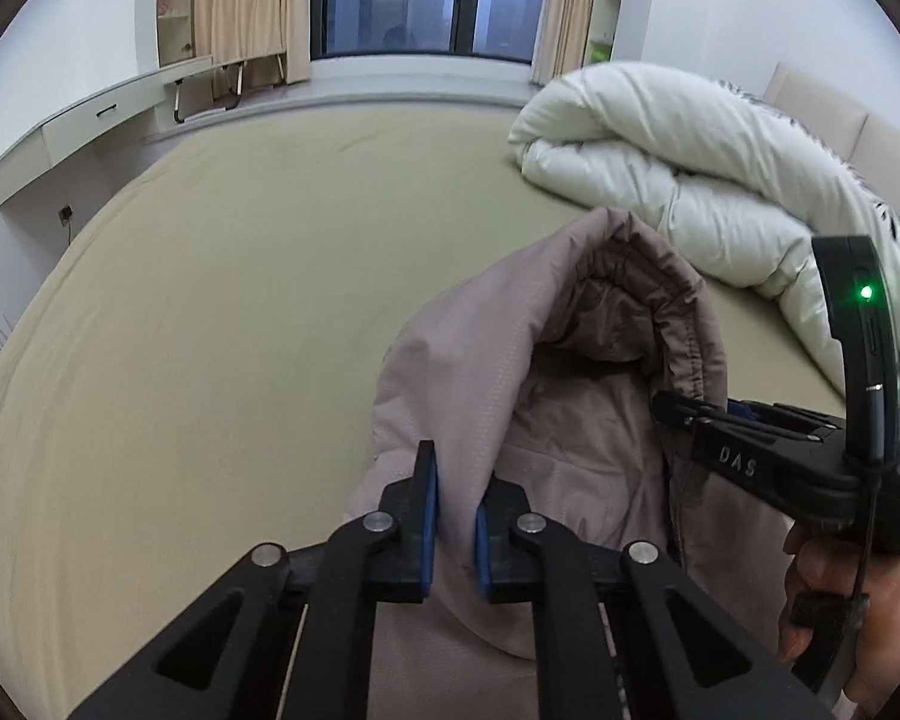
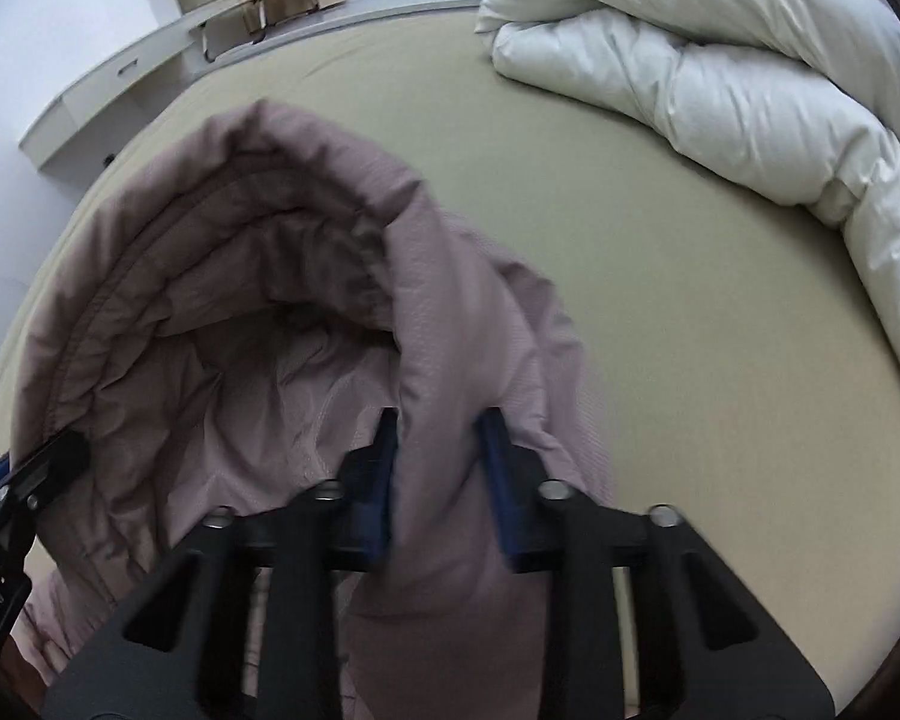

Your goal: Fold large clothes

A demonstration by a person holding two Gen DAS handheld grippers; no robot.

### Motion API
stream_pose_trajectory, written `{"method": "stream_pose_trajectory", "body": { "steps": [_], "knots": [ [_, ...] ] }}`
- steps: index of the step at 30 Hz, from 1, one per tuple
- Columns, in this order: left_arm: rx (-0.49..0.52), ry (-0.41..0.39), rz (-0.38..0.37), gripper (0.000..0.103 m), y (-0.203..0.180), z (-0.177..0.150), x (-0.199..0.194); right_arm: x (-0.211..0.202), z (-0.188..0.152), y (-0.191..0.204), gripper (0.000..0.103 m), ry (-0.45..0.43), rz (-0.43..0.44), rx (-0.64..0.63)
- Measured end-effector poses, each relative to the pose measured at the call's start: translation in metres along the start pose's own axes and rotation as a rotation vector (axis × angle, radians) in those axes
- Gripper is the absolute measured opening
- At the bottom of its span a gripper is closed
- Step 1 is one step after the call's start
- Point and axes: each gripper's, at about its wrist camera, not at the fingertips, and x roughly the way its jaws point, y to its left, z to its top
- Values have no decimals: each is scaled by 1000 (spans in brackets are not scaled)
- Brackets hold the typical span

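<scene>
A mauve padded jacket [image 1: 486, 372] with a hood hangs above the olive bed sheet [image 1: 210, 312], held up by both grippers. My left gripper [image 1: 455, 498] is shut on the jacket's left shoulder by the hood. My right gripper [image 2: 441, 450] is shut on the right shoulder fabric of the jacket [image 2: 258, 276]. The hood [image 2: 228, 198] opens toward me between them. The right gripper also shows in the left wrist view [image 1: 690, 414], and the left gripper shows at the left edge of the right wrist view [image 2: 48, 462]. The jacket's lower body is hidden.
A rolled white duvet [image 1: 690, 180] lies on the bed's far right, also in the right wrist view [image 2: 720, 72]. A white wall desk [image 1: 90, 132] stands at the left, with a window [image 1: 426, 0] and curtains behind. A beige headboard [image 1: 822, 108] is at the right.
</scene>
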Motion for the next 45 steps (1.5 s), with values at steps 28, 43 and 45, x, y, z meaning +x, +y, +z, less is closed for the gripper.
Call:
{"method": "stream_pose_trajectory", "body": {
  "steps": [28,43,45],
  "knots": [
    [-224,-31,-184,25,40,-264,-255,-244,-351,-78,68,-179,241,205],
    [-61,91,-106,24,-23,-185,-120,-156,-199,-7,33,-37,151,-31],
    [-81,129,-88,16,-12,-203,-95,-114,-211,-8,33,49,146,-39]
  ]
}}
